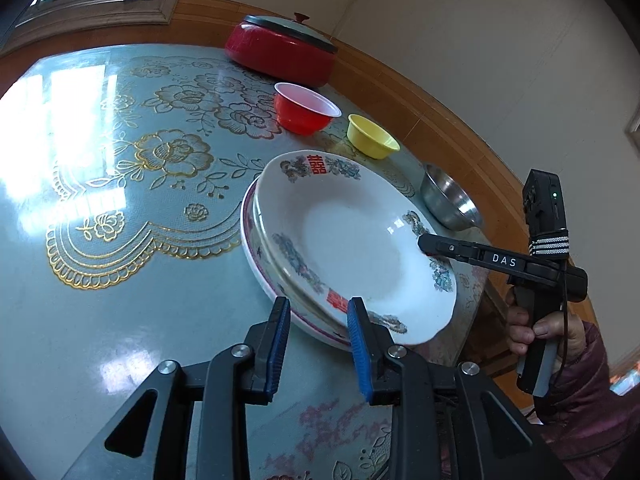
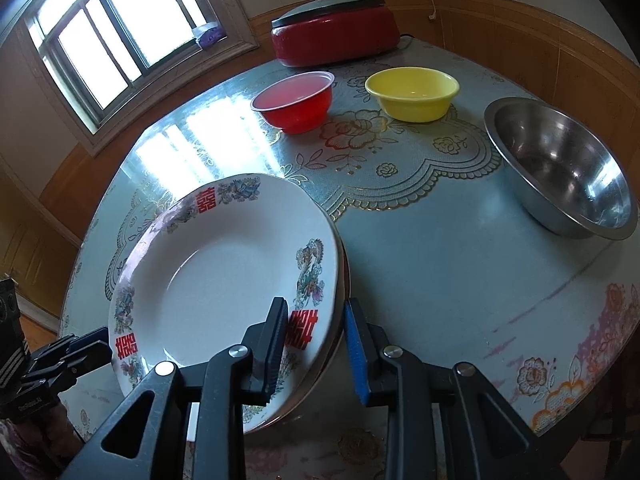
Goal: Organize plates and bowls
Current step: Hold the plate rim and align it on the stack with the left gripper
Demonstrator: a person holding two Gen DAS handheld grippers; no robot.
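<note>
A white plate [image 1: 352,240] [image 2: 224,280] with red characters and flower prints lies on top of a pink-rimmed plate [image 1: 256,256] near the table's front edge. My left gripper [image 1: 318,308] [image 2: 92,344] straddles the stack's near-left rim, one finger outside the stack and one inside the top plate, pads against it. On the opposite rim my right gripper [image 2: 316,308] [image 1: 424,242] holds the same way. Further back stand a red plastic bowl [image 1: 306,114] [image 2: 296,104], a yellow bowl [image 1: 372,138] [image 2: 412,94] and a steel bowl [image 1: 450,200] [image 2: 560,168], all apart from the plates.
A red lidded pot [image 1: 280,56] [image 2: 336,36] stands at the table's back by the wall. The round table [image 1: 120,280] [image 2: 440,260] has a glossy blue flowered cover. A person's hand [image 1: 532,332] holds the right gripper's handle off the table edge.
</note>
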